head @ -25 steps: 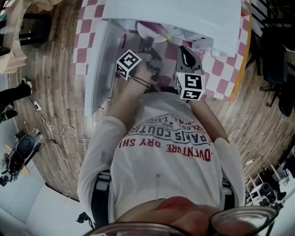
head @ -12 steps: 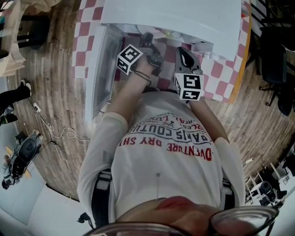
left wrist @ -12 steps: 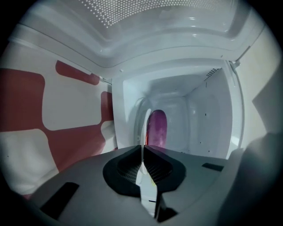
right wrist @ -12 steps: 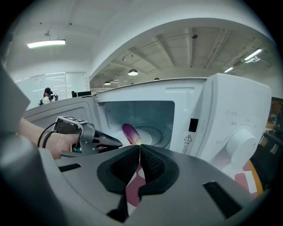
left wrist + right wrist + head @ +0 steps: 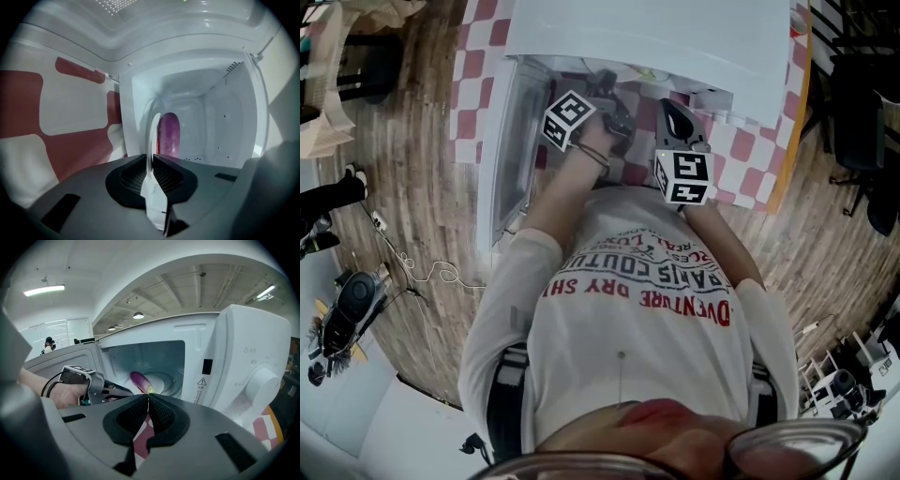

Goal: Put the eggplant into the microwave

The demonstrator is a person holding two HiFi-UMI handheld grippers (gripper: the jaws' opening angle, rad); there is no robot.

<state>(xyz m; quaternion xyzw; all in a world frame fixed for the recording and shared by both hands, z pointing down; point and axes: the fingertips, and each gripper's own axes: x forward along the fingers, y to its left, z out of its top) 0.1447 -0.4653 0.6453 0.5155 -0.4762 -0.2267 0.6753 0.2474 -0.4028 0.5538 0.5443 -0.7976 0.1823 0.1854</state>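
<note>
- Your left gripper [image 5: 151, 157] is pinched almost shut on the rim of a thin white plate [image 5: 153, 129]. You see the plate edge-on because the gripper is rolled onto its side.
- The eggplant [image 5: 168, 133] lies on that plate, straight ahead just past the jaw tips, and it's already inside the microwave [image 5: 201, 117] cavity. Can't tell if the plate is resting on the floor of it yet.
- Long axis: in the right gripper view it lies flat and runs diagonally. The greenish stem end points toward the opening, the purple end toward the back left.
- Your right gripper [image 5: 148, 396] has its jaws pressed together on nothing. It hangs outside the front, well apart from the eggplant.
- So the left hand is way nearer. My guess is the next bit is just setting the plate down level and letting go, since any tilt could roll the eggplant.
</note>
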